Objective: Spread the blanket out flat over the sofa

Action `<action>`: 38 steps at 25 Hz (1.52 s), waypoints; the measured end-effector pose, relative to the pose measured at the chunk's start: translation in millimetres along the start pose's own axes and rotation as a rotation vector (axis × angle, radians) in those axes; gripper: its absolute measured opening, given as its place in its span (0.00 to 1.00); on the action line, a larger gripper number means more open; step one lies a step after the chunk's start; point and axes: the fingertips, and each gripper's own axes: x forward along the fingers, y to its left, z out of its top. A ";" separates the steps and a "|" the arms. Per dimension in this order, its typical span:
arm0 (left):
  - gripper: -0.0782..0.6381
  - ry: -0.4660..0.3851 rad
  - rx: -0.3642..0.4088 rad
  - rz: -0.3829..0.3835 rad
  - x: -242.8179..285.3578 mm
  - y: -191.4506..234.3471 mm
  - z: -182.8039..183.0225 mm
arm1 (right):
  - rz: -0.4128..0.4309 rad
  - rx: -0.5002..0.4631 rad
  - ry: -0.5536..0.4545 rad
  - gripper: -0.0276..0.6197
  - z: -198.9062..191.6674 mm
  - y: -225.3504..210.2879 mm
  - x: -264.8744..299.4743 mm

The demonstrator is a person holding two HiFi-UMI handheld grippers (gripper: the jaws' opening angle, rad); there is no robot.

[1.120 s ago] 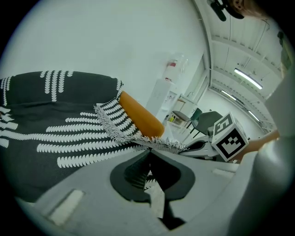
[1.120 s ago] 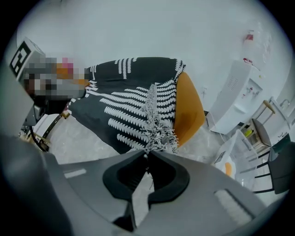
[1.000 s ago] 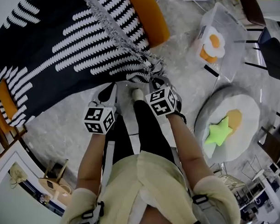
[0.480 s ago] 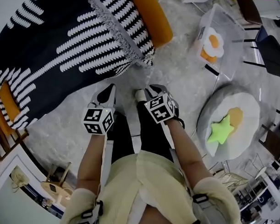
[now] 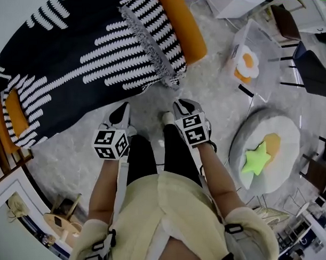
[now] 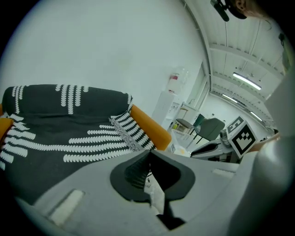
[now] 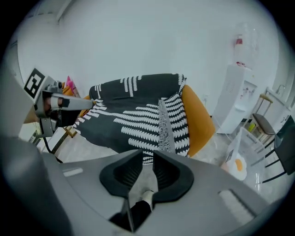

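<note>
1 blanket [image 5: 85, 60] drapes the orange sofa [image 5: 182, 26] at upper left. Its long axis slants lower left to upper right, fringed end toward the person.

Left hand-held gripper [image 5: 119, 115]: over the floor [image 5: 212, 91], clear of the cloth, jaws pressed together, empty.

Right hand-held gripper [image 5: 184, 107]: narrow slit, nothing in it, jaws just eased inward.

Judged: the right one is nearer the fringed corner [image 5: 173, 79], just ahead and slightly left.

I see the blanket [image 5: 91, 49] as soft woven cloth, matt black and white, with a frayed fringe along one edge. The sofa [image 5: 182, 26] under it looks like smooth, matt orange upholstery. The floor [image 5: 207, 96] reads as dull, mottled grey. My left gripper [image 6: 149, 153] has a matt grey plastic shell and dark ribbed pads [image 6: 136, 173]
</note>
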 end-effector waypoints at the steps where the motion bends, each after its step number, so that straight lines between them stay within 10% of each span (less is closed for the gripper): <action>1: 0.12 -0.008 -0.002 0.008 -7.7 2.5 2.8 | -0.005 -0.003 -0.010 0.16 4.3 3.1 -4.6; 38: 0.11 -0.255 -0.022 0.117 -172.4 48.2 63.8 | 0.043 -0.014 -0.285 0.05 119.2 110.7 -96.3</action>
